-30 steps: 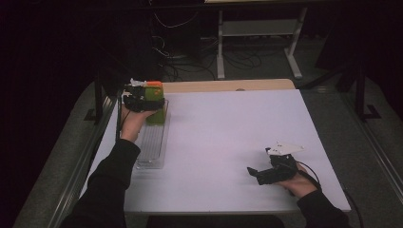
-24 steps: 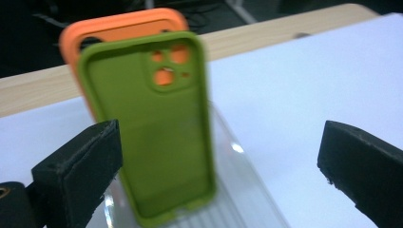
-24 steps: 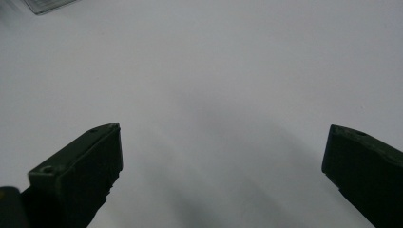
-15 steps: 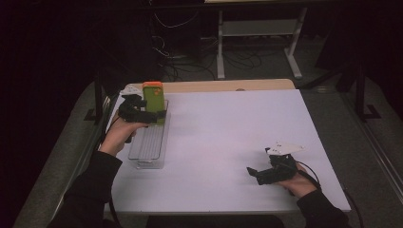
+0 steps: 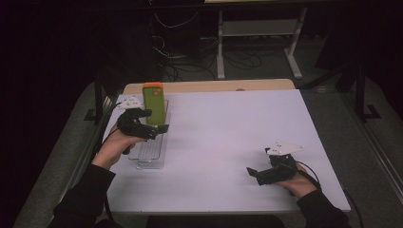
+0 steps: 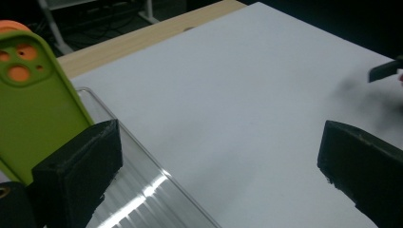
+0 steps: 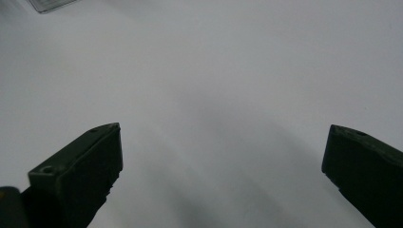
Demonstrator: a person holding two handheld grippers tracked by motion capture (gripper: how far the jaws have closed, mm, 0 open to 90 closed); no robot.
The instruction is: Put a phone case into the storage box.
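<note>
High view, phone [image 5: 154, 103] upright in tray [image 5: 151, 154] at table edge, both grippers' fingers spread

Dark room; white table [image 5: 228, 142] with wood far edge; white metal rack [image 5: 256, 28], tangled cables [image 5: 180, 52] behind.

No readable text, label, brand, number or sign anywhere. Nothing printed on the green phone case [image 6: 33, 109] standing in the clear rack [image 5: 151, 153] (just orange lens rings at the top of its back). Nothing on the white table [image 5: 228, 142], nor on the black jaws in either gripper view.
</note>
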